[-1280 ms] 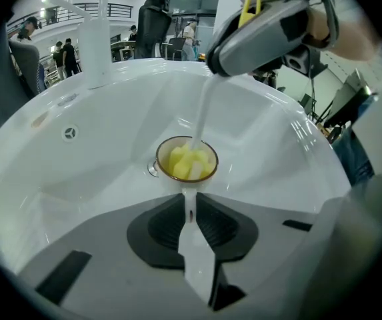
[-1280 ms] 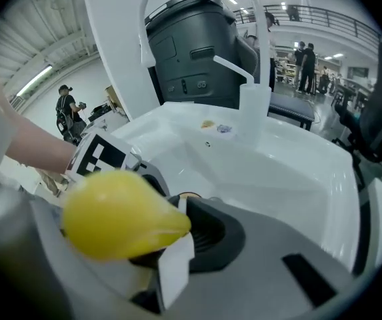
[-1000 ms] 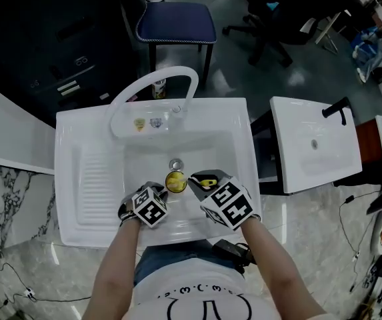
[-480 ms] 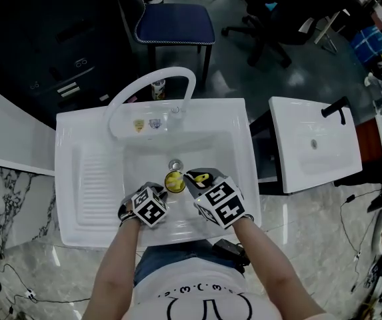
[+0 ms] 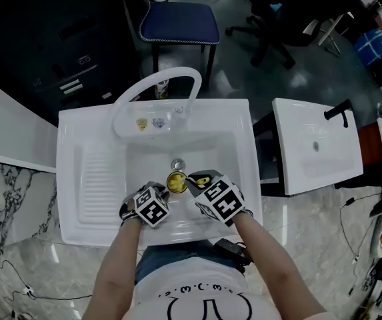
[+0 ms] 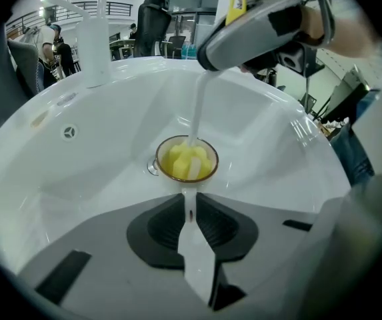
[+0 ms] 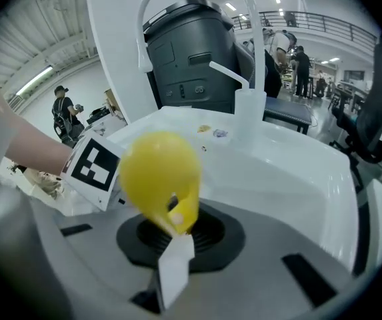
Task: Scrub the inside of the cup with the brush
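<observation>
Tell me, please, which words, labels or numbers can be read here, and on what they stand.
Nothing can be read for certain.
Two stickers on the sink back ledge: too small.
Print on the person's shirt: blurred.
The marker cubes: black-and-white squares, no letters.

Left gripper, right gripper: grey shells, black pads, black-and-white marker cubes. White T-shirt, black print; blue jeans.

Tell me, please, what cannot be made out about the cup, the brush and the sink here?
- Cup bottom and inner wall: left gripper view, the yellow sponge head fills the cup.
- Cup itself: right gripper view, the yellow brush handle stands in front of it.
- Print on the two stickers on the sink: head view, too small.
</observation>
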`<state>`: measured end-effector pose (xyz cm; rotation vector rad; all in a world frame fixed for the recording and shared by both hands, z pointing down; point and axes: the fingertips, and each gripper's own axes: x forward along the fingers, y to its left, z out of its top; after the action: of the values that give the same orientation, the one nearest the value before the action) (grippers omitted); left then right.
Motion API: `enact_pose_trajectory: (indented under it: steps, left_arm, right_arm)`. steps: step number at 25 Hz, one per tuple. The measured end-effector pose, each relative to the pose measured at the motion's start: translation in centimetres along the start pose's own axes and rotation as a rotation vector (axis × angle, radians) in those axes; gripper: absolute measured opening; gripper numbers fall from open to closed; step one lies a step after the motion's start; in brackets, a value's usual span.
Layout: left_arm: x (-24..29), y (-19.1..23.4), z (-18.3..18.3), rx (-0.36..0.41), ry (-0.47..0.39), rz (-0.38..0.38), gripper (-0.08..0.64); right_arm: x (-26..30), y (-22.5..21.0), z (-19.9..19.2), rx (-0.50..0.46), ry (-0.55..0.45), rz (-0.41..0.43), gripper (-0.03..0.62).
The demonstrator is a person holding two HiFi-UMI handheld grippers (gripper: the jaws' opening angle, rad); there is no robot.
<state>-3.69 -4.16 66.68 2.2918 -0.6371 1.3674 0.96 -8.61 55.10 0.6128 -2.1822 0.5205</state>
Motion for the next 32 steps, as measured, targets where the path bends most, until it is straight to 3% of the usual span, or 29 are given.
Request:
enact_pose_trajectory:
  steps: [5, 12, 17, 23, 32]
  left_arm:
    - [-0.1, -0.2, 0.0, 0.026, 0.000, -0.004, 0.064]
    - [-0.1, 0.0, -0.3, 0.020, 0.002, -0.006, 0.064]
    - [0.0, 0.0, -0.2, 0.017, -0.002, -0.017, 0.064]
    - [0.0, 0.2, -0.4, 0.032, 0.000, -0.035, 0.066]
    - [0.4, 1.0, -0.7, 0.026, 0.013, -0.058, 0.067]
  right_arm:
    - [-0.7, 0.3, -0.8, -0.062, 0.085, 0.046, 0.041]
    - [-3.6, 0.2, 1.6, -0.136, 0.015, 0.045, 0.040]
    - [-5.4, 0.4, 1.0, -0.242, 0.058, 0.056, 0.043]
    - [-3.6, 0.0, -0.4, -0.164, 0.065, 0.074, 0.041]
    - [0.2, 0.0, -1.7, -0.129, 0.102, 0.062, 0.041]
